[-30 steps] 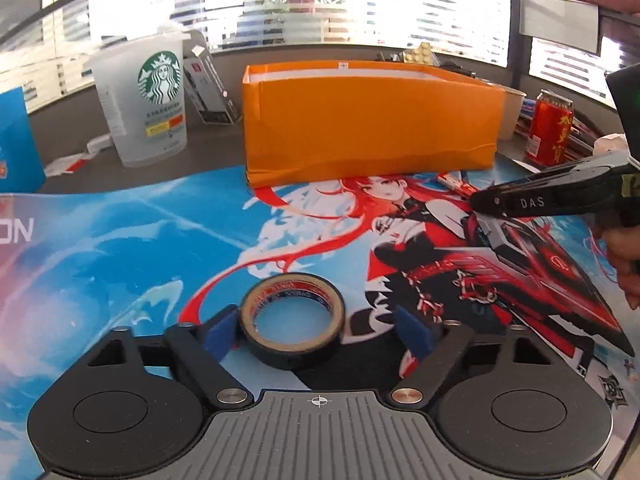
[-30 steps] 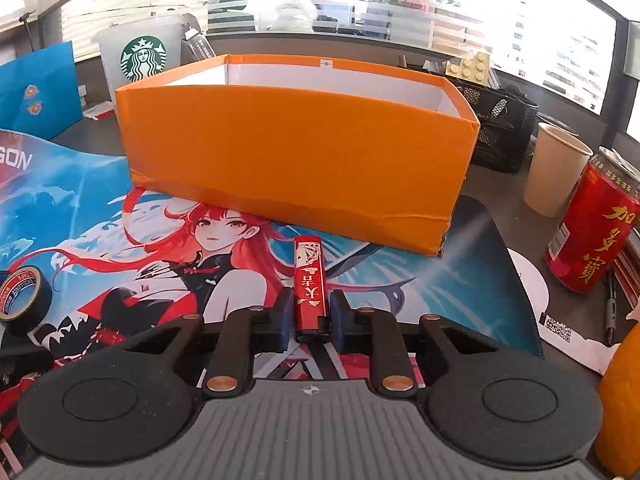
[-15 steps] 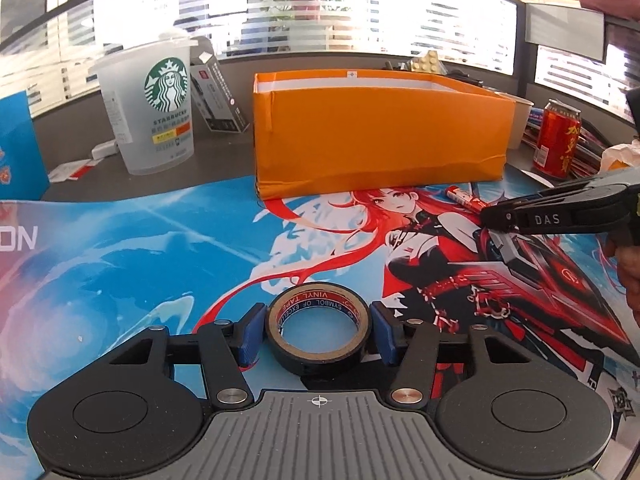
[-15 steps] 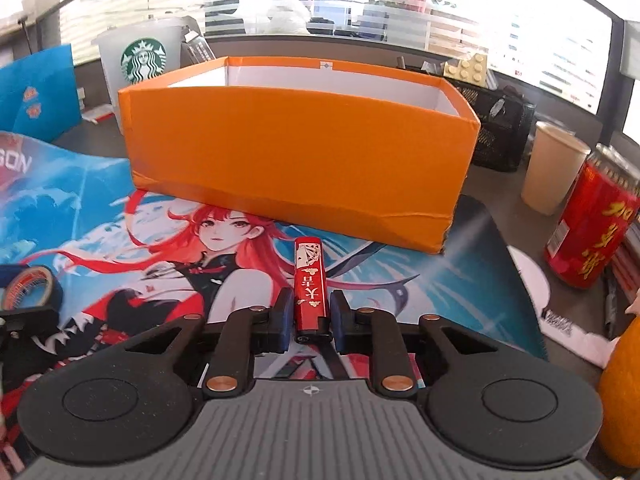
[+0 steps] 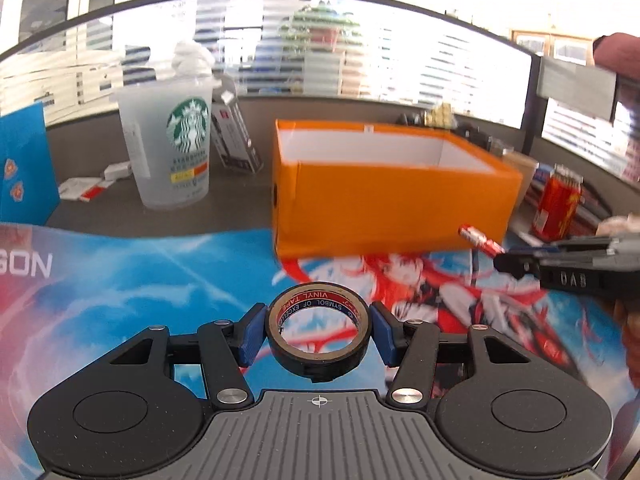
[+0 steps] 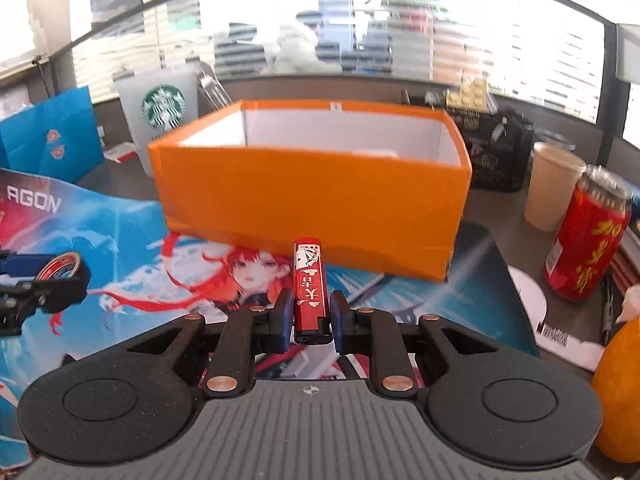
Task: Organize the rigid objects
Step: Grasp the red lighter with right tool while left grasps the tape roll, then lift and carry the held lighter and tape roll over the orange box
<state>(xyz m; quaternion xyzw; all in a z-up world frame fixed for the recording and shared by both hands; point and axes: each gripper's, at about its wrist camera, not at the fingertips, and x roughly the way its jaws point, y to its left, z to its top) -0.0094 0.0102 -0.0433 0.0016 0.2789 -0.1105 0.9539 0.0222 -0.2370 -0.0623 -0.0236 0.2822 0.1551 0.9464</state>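
in the left wrist view, lower centre of the frame, the left tongs [image 5: 319,334] are clenched on a roll of black vinyl tape [image 5: 319,326], blue pads pressed to both its sides. the roll looks raised off the printed desk mat [image 5: 120,264], though the lift is hard to judge. above and right of it, at mid frame, stands the open orange box [image 5: 392,204], its white inside showing nothing from this angle.

in the right wrist view, at lower centre, the right tongs [image 6: 308,316] are grasping a red lighter [image 6: 309,284] by its lower half, the printed end pointing toward the box front. it too appears held above the mat. a red drink can [image 6: 588,240] and a paper cup [image 6: 554,184] sit at the right of that frame, apart from the box.

as a judgement: both pickups are done, and neither item is in the box yet. what is left is carrying each over the rim and letting go inside; the box interior near the far wall is only partly visible, so what it already holds cannot be told.
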